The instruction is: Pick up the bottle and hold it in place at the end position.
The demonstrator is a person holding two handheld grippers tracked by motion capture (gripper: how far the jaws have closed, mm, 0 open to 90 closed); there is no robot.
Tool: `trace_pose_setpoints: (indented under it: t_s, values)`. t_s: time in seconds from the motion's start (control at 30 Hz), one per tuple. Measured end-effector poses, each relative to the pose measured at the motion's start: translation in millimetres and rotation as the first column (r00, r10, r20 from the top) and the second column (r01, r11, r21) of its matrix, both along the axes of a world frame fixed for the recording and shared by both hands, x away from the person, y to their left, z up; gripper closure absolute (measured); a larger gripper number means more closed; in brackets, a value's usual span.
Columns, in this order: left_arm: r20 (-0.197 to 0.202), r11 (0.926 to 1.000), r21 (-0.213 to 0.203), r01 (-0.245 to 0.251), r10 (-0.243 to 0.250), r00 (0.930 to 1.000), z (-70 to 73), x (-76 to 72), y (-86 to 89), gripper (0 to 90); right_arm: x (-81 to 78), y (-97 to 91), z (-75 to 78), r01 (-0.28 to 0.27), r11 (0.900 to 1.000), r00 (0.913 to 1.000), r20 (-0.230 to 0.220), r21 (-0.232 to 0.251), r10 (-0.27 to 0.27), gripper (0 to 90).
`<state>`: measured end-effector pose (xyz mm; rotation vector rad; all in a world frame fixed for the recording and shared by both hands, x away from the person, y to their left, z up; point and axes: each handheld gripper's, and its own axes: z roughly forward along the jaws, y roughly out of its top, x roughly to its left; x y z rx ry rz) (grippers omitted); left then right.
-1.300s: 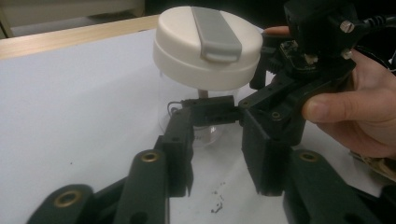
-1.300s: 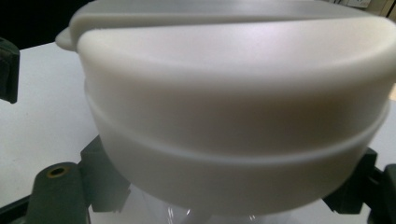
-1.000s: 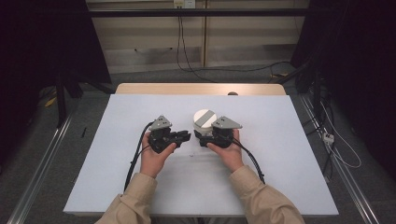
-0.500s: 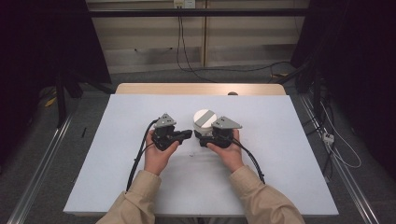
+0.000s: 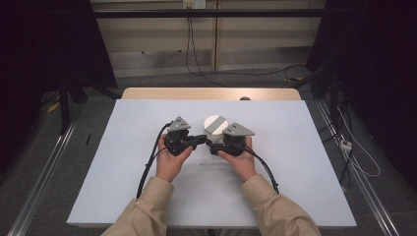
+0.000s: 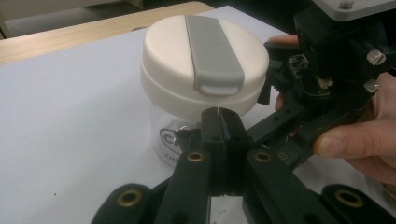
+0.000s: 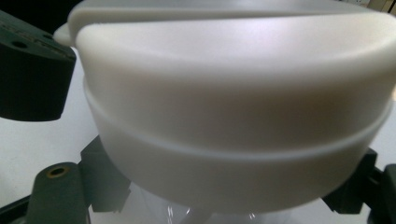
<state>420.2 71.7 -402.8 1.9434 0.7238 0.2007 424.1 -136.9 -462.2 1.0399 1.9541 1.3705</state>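
jar gripped from the right, left claw closed just beside it

your right gripper [image 5: 220, 145] is clamped on the clear body of the jar [image 5: 215, 125], below its cream lid [image 6: 187, 60]. in the right gripper view the lid sits directly above and between your jaws, whose black pads stand at either side of the glass under the lid's lower rim.

your left gripper [image 5: 199, 140] has its jaws together with nothing between them. in the left gripper view the two black fingers [image 6: 223, 126] meet in one seam, and the jar stands just past their tips, close in front of them; whether they touch the glass you cannot tell.

the lid is on the jar, with a grey strap [image 6: 212, 49] running across its top and ending in a tab on the side facing your left claw. the glass carries a dark printed mark [image 6: 169, 142]. what is inside the jar cannot be made out.

the jar stands on the white table [image 5: 295, 147], between your two claws.
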Motion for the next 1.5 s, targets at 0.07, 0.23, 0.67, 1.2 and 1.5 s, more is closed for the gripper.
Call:
trace_pose_setpoints:
  t_s: [0.07, 0.23, 0.67, 1.2, 1.5]
  values:
    - [-0.001, 1.0000, -0.001, -0.001, 0.001, 1.0000, -0.4, 0.6, -0.1, 90.0, 0.0, 0.1, 0.0, 0.000, 1.0000, 1.0000, 0.000, -0.001, 0.000, 18.8]
    - [-0.003, 1.0000, -0.003, -0.007, 0.007, 1.0000, -0.8, 1.6, -0.5, 90.0, 0.0, 0.1, 0.0, 0.000, 1.0000, 1.0000, 0.000, -0.002, 0.000, 18.8]
    - [0.012, 0.9999, 0.010, -0.012, 0.012, 0.9999, 8.4, 3.0, -5.4, 90.0, 0.1, 0.2, -0.1, 0.001, 1.0000, 1.0000, -0.001, -0.003, -0.001, 18.8]
    - [0.025, 0.9999, 0.005, -0.013, 0.013, 0.9996, 18.6, 5.2, -9.8, 89.6, -0.4, 1.0, -0.2, 0.002, 1.0000, 1.0000, 0.002, -0.009, -0.002, 18.8]
    - [0.029, 0.9999, 0.005, -0.013, 0.013, 0.9995, 24.5, 7.3, -11.3, 89.3, -0.4, 1.1, -0.2, 0.002, 0.9999, 1.0000, 0.001, -0.010, -0.002, 18.8]
